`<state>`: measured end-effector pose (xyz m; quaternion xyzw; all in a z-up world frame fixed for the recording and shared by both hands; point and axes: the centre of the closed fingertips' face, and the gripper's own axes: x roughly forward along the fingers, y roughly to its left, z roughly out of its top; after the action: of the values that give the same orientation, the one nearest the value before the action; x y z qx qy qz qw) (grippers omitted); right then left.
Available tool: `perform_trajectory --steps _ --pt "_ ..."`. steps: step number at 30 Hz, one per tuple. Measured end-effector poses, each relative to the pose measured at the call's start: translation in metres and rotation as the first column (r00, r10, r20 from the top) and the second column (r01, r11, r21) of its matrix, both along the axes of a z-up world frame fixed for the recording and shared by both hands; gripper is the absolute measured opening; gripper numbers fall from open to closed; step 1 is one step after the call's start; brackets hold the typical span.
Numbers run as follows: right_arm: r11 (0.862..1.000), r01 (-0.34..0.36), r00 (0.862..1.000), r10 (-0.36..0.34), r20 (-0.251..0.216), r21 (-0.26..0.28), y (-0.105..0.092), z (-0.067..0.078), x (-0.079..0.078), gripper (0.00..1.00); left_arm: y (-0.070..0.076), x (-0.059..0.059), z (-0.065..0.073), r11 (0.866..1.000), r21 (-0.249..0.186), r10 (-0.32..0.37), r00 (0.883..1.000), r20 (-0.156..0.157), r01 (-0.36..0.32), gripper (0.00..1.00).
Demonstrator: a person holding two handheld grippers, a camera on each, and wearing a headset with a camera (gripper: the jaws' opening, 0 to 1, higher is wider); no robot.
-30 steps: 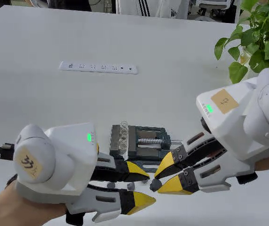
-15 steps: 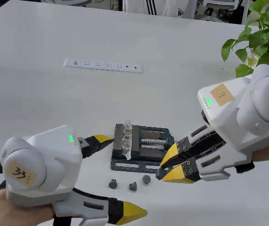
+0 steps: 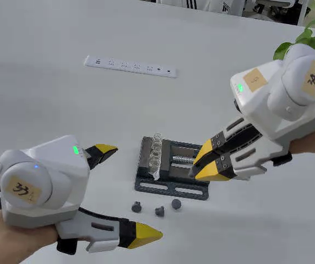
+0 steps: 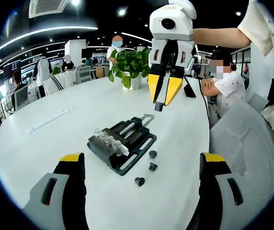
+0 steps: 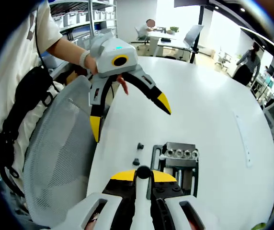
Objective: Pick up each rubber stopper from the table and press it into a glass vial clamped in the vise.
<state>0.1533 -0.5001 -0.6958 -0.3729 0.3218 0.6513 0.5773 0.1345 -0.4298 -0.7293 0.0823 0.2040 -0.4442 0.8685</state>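
Well above the vise (image 3: 168, 187), right gripper (image 3: 197, 168) jaws clamp a stopper (image 5: 143, 172); left gripper (image 3: 135, 192) jaws spread.

1. Bright, even overhead light leaves only faint, soft shadows on the white bench (image 3: 47, 110) beneath the vise (image 3: 171, 187).
2. In the left gripper view, a ceiling strip light (image 4: 41, 32) glares at 11 o'clock.
3. Both gripper views bend strongly at the edges, and window glow (image 5: 175, 12) washes out at 1 o'clock.

The table (image 3: 47, 110) is white, the vise (image 3: 169, 186) is black, each stopper (image 3: 159, 210) is dark grey, the plant (image 4: 130, 64) is green.
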Motion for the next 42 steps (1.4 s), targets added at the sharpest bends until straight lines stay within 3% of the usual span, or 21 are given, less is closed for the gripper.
perform_trajectory --steps 17,27,33,42 --pt "0.993 -0.055 0.997 0.061 0.055 -0.106 0.021 -0.009 0.072 0.06 0.012 0.003 -0.013 0.999 0.005 0.050 0.998 -0.025 -0.050 0.99" --pt "0.977 -0.118 0.989 0.131 0.066 -0.177 0.033 -0.024 0.087 0.06 0.018 0.003 -0.017 0.998 0.011 0.066 0.997 -0.036 -0.066 0.99" --pt "0.974 -0.126 0.988 0.141 0.065 -0.190 0.040 -0.030 0.097 0.06 0.019 0.002 -0.020 0.997 0.013 0.073 0.996 -0.046 -0.072 0.99" --pt "0.967 -0.139 0.987 0.153 0.051 -0.215 0.049 -0.042 0.100 0.06 0.021 0.002 -0.026 0.997 0.017 0.074 0.995 -0.064 -0.073 0.99"
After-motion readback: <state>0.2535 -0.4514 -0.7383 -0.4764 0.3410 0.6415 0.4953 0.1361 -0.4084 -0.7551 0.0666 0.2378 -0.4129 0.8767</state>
